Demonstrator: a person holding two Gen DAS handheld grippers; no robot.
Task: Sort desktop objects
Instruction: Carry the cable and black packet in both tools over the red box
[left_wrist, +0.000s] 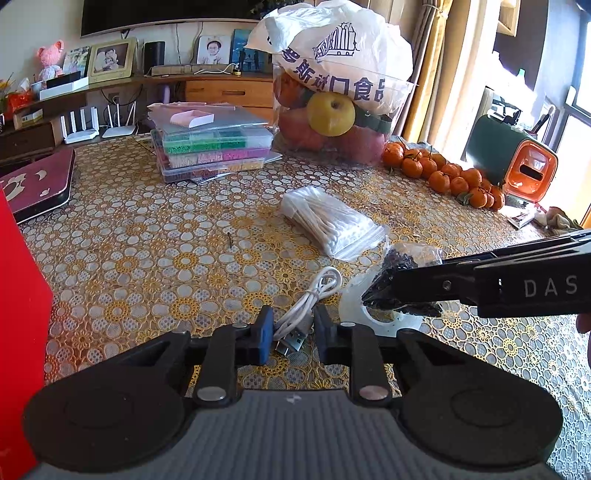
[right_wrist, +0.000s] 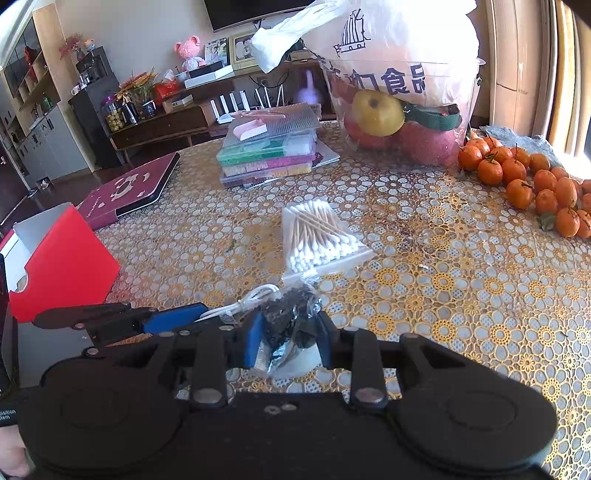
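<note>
the left gripper (left_wrist: 293, 334) sits low over the table with its jaws parted around the plug end of a coiled white usb cable (left_wrist: 308, 308); whether the pads actually press the cable i cannot tell. the right gripper (right_wrist: 290, 338) has its jaws closed in on a small clear bag of dark bits (right_wrist: 291, 317), which rests partly on a white plastic disc (left_wrist: 373, 317). the two grippers are just beside each other.

just beyond them lies a zip bag of cotton swabs (right_wrist: 317, 240) on the gold floral lace tablecloth (right_wrist: 461, 280). farther back stands a stack of clear bead boxes (left_wrist: 212, 147), a clear tub of fruit (left_wrist: 340, 118) topped with a white printed plastic bag (left_wrist: 340, 48), and a heap of mandarins (right_wrist: 528, 181) to the right. at the left edge are a red box (right_wrist: 62, 266) and a maroon flat case (right_wrist: 129, 188). behind the table runs a wooden shelf (left_wrist: 207, 79) with photo frames, a pink bear figure (left_wrist: 50, 59) and white routers.
</note>
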